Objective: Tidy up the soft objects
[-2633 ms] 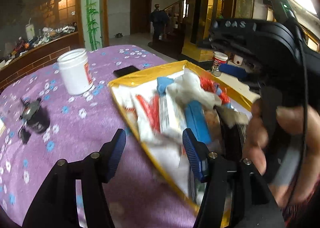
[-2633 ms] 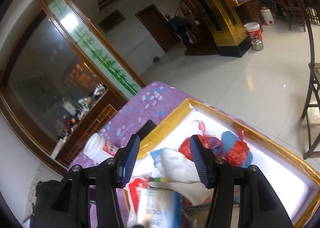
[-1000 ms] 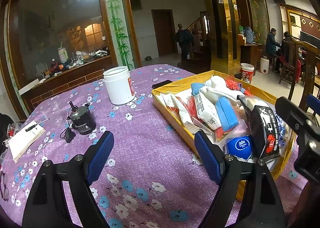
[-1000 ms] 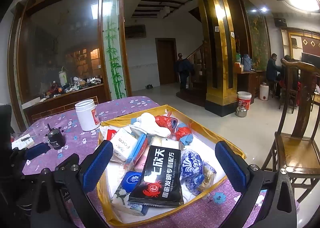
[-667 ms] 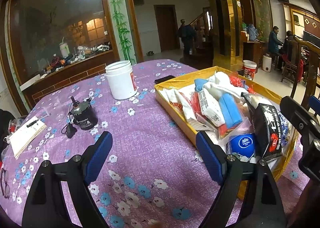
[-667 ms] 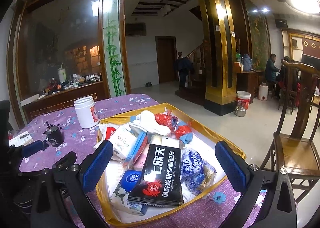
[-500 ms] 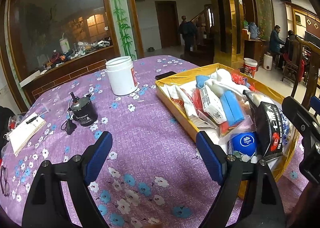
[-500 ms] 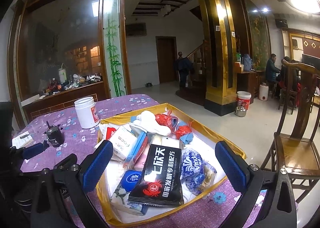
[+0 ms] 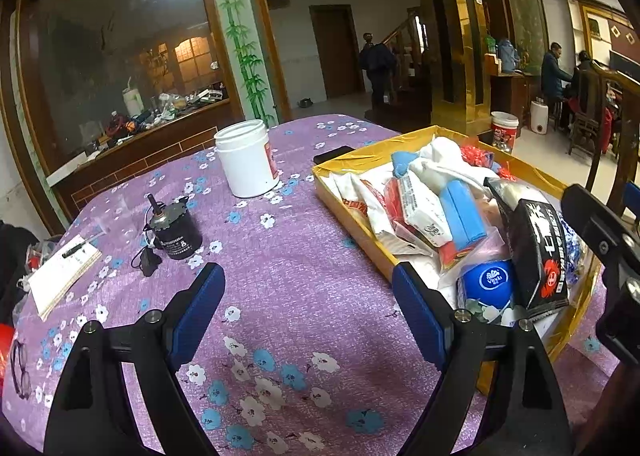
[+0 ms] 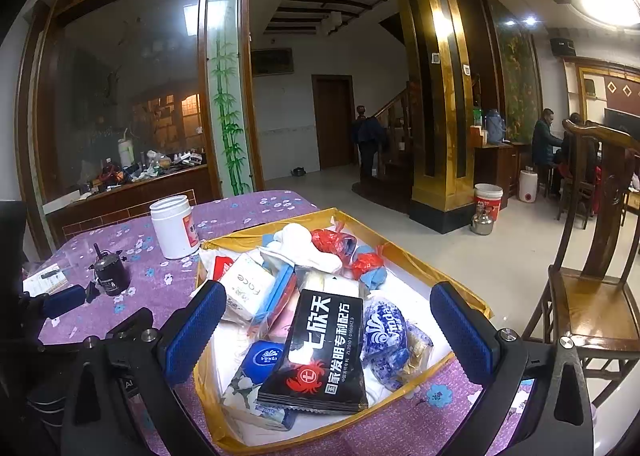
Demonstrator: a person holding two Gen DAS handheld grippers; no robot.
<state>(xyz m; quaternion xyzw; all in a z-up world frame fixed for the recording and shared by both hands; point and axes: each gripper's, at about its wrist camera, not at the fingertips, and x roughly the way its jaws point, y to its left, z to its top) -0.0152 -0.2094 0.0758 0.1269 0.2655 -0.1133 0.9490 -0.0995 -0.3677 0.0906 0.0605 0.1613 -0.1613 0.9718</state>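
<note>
Right wrist view: both claws, left claw (image 9: pixel 308 310) and right claw (image 10: pixel 328 332), now hang wide and empty, withdrawn from the packed gold-rimmed cardboard tray (image 10: pixel 404 252); sorting looks finished.

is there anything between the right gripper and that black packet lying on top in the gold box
Nothing visible. The right gripper is open, and the black packet lies on top of the pile in the gold box, showing between its fingers with nothing over it. Tissue packs only flank it.
</note>
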